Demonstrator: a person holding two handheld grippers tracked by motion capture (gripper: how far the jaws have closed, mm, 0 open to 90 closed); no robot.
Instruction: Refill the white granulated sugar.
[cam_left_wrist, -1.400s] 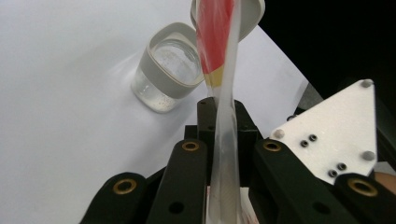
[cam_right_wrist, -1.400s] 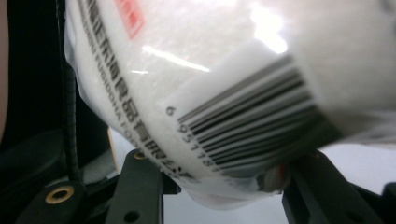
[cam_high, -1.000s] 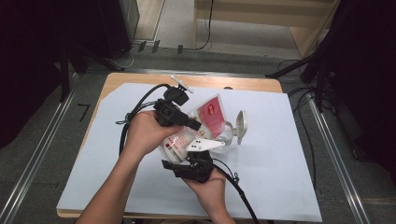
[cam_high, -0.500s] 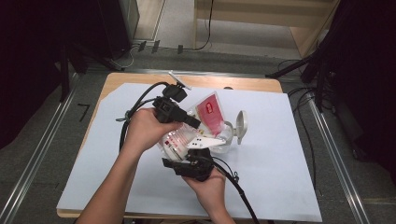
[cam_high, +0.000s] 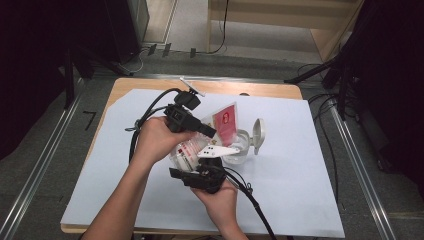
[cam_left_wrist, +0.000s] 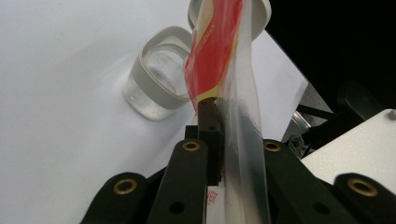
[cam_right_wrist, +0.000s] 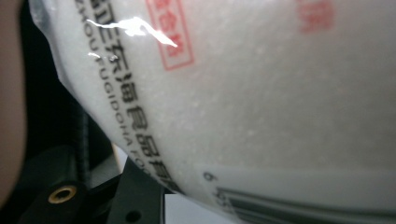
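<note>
A bag of white granules (cam_high: 225, 122), red at the top and clear below, hangs tilted between both grippers above the table. My left gripper (cam_high: 212, 132) is shut on the bag's flat top edge; in the left gripper view its jaws (cam_left_wrist: 223, 122) pinch the red and clear film (cam_left_wrist: 215, 42). My right gripper (cam_high: 192, 161) comes up from below and is shut on the bag's full lower part, whose printed side (cam_right_wrist: 261, 93) presses close to the right gripper view's camera. A clear round container (cam_high: 240, 148) with a grey rim stands just beyond the bag, its lid (cam_high: 258, 132) flipped open.
A white sheet (cam_high: 310, 170) covers the wooden table (cam_high: 150, 85). Black cables (cam_high: 150, 112) trail from both grippers. A small white stick (cam_high: 192, 86) lies near the far edge. Dark stands and cables (cam_high: 345, 75) flank the table.
</note>
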